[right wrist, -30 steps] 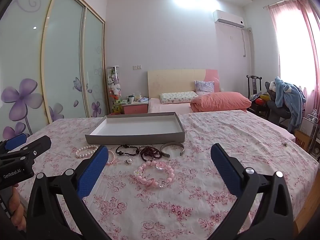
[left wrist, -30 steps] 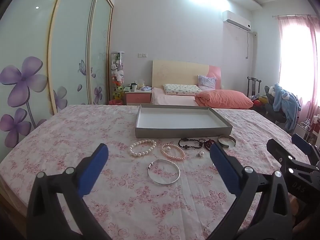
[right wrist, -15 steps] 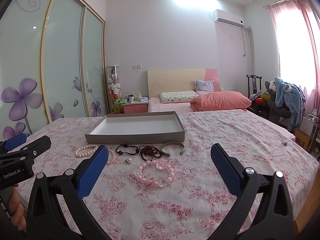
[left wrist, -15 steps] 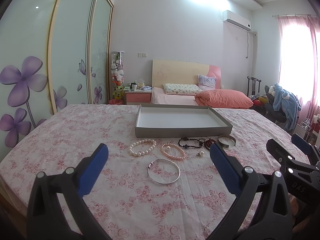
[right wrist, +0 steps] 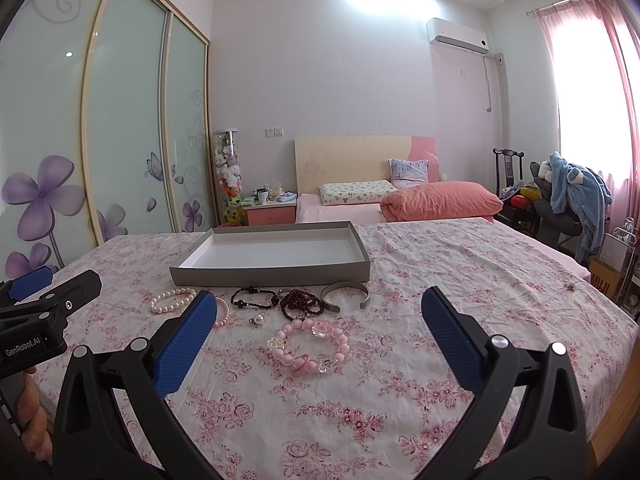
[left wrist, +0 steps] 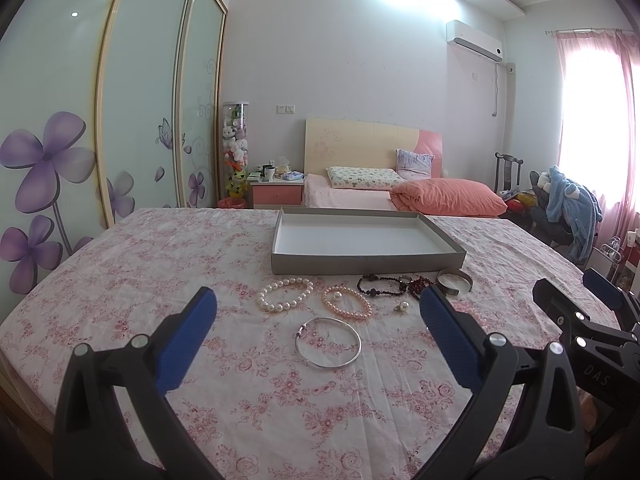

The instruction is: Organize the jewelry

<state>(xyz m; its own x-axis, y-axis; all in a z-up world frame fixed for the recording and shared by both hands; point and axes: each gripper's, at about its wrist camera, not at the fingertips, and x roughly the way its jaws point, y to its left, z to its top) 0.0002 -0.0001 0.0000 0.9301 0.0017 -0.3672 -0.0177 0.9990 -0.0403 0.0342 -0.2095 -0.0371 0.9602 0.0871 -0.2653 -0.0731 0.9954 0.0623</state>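
An empty grey tray [left wrist: 366,264] [right wrist: 272,275] lies on the floral cloth. In front of it lie a white pearl bracelet [left wrist: 285,293], a pink pearl bracelet [left wrist: 347,303], a silver bangle [left wrist: 328,342], dark bead bracelets [left wrist: 384,285] [right wrist: 276,300], a grey cuff [left wrist: 454,282] [right wrist: 345,296] and a small pearl charm [right wrist: 256,320]. A pink flower bead bracelet [right wrist: 310,346] lies nearest my right gripper. My left gripper [left wrist: 316,312] is open above the bangle. My right gripper [right wrist: 318,316] is open above the pink flower bracelet. Both are empty.
The floral-covered table [left wrist: 160,280] reaches a front edge near me and a right edge [right wrist: 600,304]. Behind it stand a bed with an orange pillow [left wrist: 448,198], a wardrobe [left wrist: 120,120] at left and a chair with clothes [right wrist: 572,196] at right.
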